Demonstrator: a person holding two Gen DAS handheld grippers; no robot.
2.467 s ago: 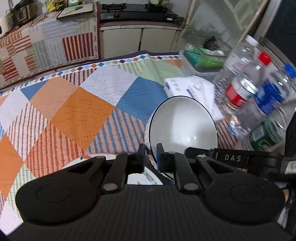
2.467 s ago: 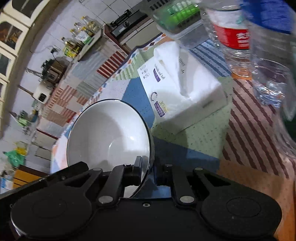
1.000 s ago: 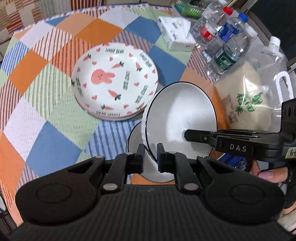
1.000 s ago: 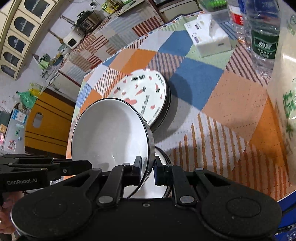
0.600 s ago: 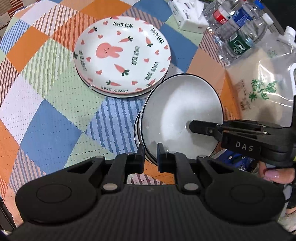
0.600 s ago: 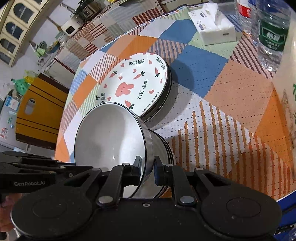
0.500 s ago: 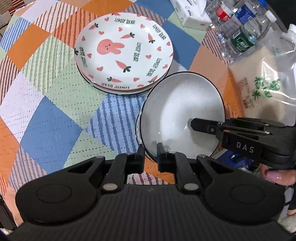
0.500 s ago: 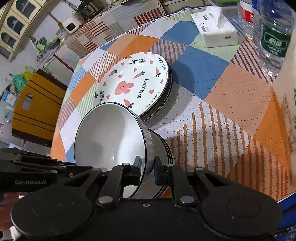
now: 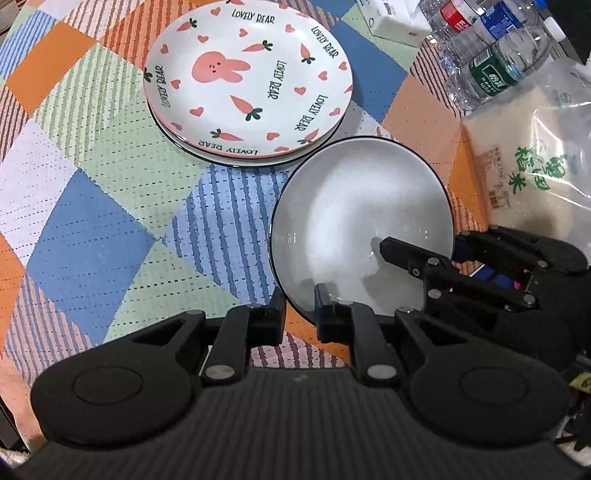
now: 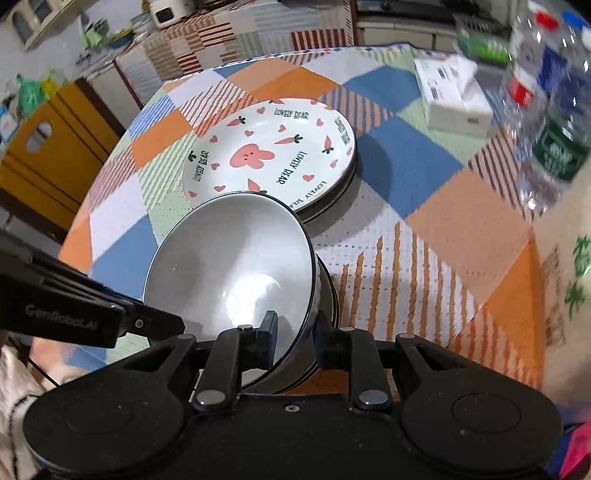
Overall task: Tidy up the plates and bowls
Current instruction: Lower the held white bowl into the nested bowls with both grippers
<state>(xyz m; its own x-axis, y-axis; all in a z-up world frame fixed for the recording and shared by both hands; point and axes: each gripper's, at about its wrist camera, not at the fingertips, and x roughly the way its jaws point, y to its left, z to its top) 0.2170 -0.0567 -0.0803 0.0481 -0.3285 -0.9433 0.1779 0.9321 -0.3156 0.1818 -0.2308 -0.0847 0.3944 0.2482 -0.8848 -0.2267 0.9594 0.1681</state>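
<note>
A white bowl with a dark rim [image 9: 354,218] [image 10: 236,258] rests on a stack of like bowls [image 10: 327,291] near the table's front edge. My left gripper [image 9: 299,306] straddles its near rim, jaws a little apart. My right gripper [image 10: 293,328] also straddles the rim, its fingers [image 9: 410,254] reaching in from the right in the left wrist view. A stack of rabbit-and-carrot plates [image 9: 247,77] [image 10: 273,155] lies just beyond the bowls.
Water bottles [image 9: 495,70] [image 10: 554,136] and a tissue box [image 9: 391,18] [image 10: 454,92] stand at the far right. A bag of rice [image 9: 532,158] lies right of the bowls. A checked cloth [image 9: 92,206] covers the table.
Both grippers lowered the bowl onto the bowl stack beside the plates. Their jaws now stand slightly wider around the rim than half a second ago.
</note>
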